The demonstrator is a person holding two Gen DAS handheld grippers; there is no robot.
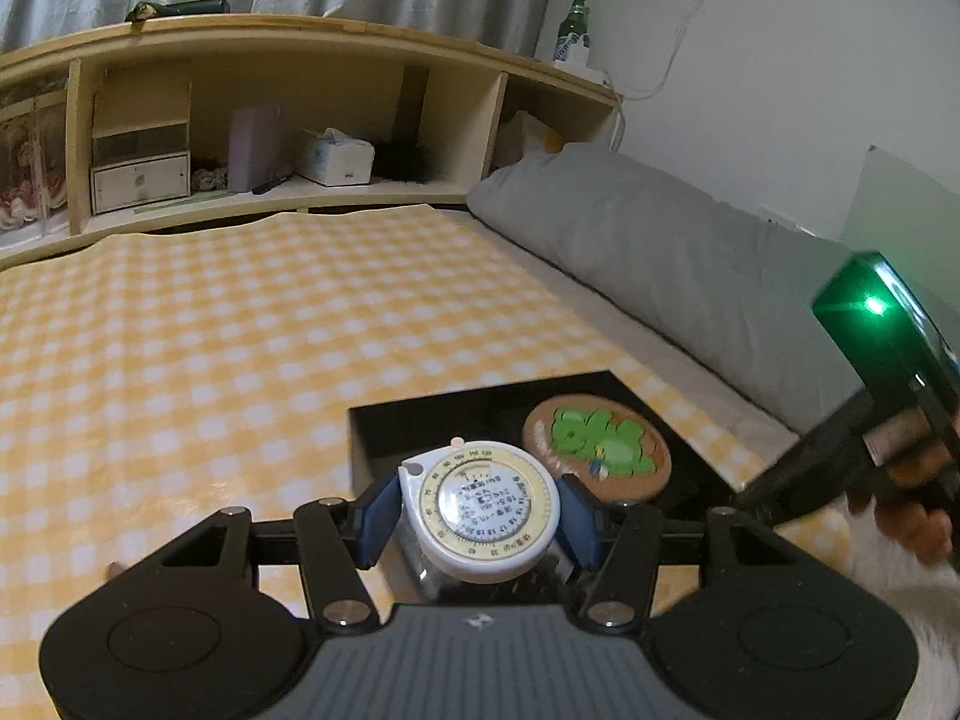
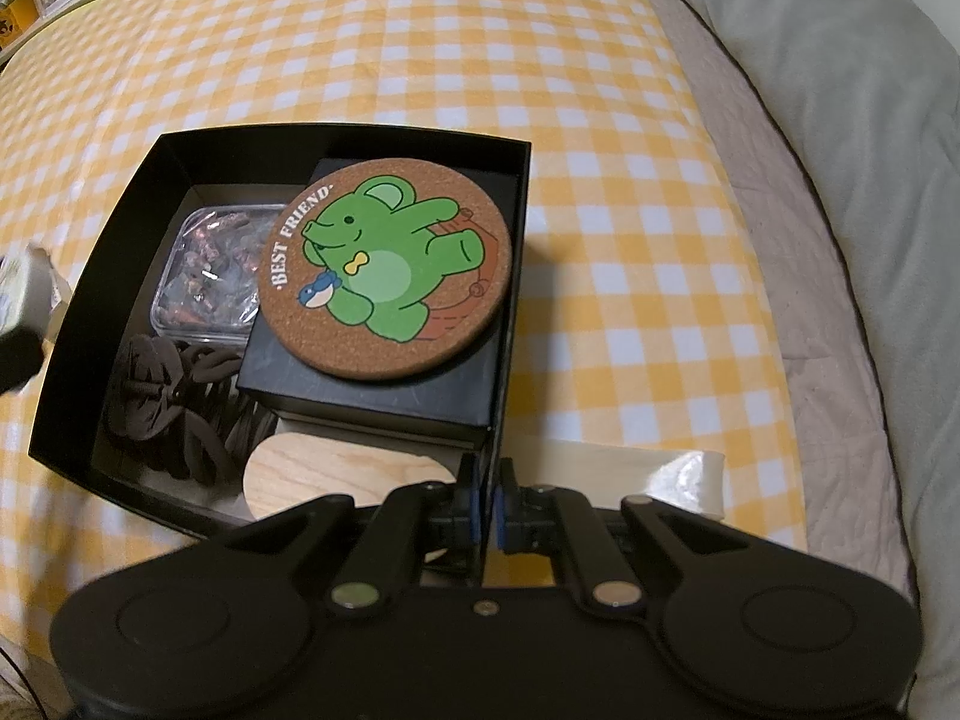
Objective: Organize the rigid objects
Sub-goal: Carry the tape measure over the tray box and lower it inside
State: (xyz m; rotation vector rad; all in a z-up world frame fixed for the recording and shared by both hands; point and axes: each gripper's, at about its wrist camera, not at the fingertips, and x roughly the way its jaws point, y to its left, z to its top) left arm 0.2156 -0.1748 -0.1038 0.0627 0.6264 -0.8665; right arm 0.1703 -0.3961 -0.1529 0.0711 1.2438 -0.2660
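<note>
My left gripper (image 1: 480, 510) is shut on a round white tape measure (image 1: 489, 507), its blue pads (image 1: 378, 516) pressing both sides, held in the air just in front of the open black box (image 1: 414, 420). Inside the box a cork coaster (image 2: 384, 264) with a green cartoon animal lies on a small black case (image 2: 372, 396). Beside that are a clear tub of brownish bits (image 2: 210, 276), dark hair ties (image 2: 174, 408) and a wooden oval (image 2: 336, 474). My right gripper (image 2: 489, 516) points steeply down, shut on the box's near right wall (image 2: 501, 420).
The box sits on a yellow checked cloth (image 2: 420, 48) over a bed. A grey pillow (image 1: 660, 240) runs along the right side. A wooden shelf (image 1: 288, 120) with boxes and a tissue pack stands at the back. A pale wrapped piece (image 2: 660, 474) lies outside the box's right wall.
</note>
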